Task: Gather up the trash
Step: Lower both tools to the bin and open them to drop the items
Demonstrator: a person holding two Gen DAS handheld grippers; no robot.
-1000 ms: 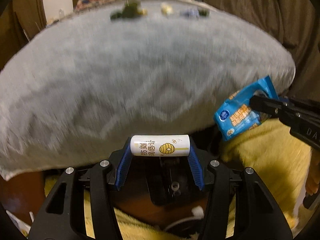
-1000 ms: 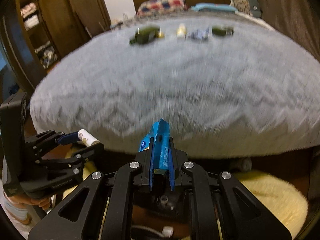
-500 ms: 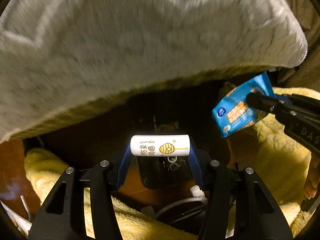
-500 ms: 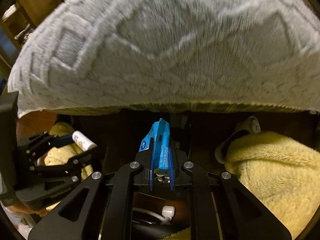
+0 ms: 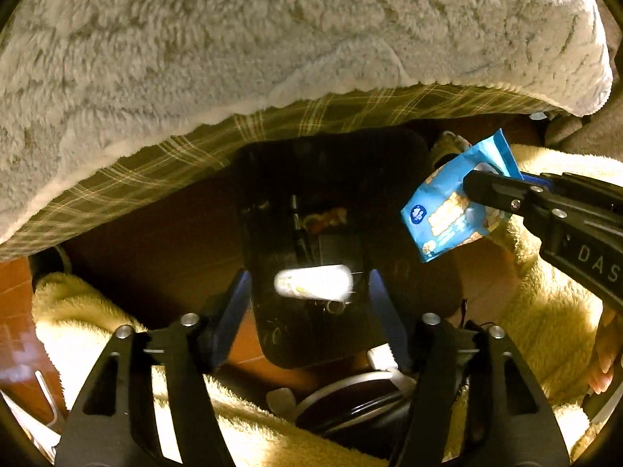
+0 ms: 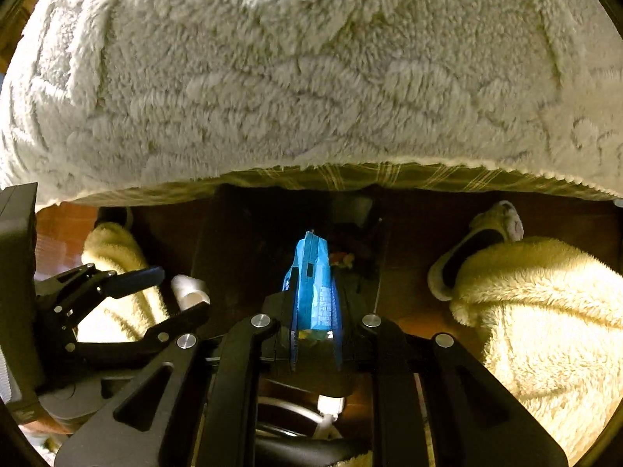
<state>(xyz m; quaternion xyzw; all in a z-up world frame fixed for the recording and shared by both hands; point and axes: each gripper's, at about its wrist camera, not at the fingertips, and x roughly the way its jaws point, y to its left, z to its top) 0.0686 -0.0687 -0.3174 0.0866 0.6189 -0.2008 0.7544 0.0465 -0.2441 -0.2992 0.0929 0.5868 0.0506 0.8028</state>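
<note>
My left gripper [image 5: 311, 292] is open. The white lip-balm tube [image 5: 313, 286] is blurred between its spread fingers, falling over a dark trash bin [image 5: 272, 202] on the floor below. The tube and the left gripper [image 6: 171, 295] also show at the left of the right wrist view. My right gripper [image 6: 315, 311] is shut on a blue snack wrapper [image 6: 311, 292] and holds it above the bin [image 6: 241, 233]. In the left wrist view the wrapper [image 5: 451, 210] hangs from the right gripper's fingers [image 5: 494, 194] at the right.
A grey fluffy blanket [image 5: 272, 39] over a plaid bed edge [image 5: 311, 113] hangs above the bin. Yellow fleece legs [image 6: 545, 311] and a slipper [image 6: 479, 245] flank the bin. Reddish floor [image 5: 15, 280] at the left.
Both grippers tilted down from the bed top to the bin on the floor. The left gripper's fingers spread apart and let go of the tube. The right gripper still holds the wrapper.
</note>
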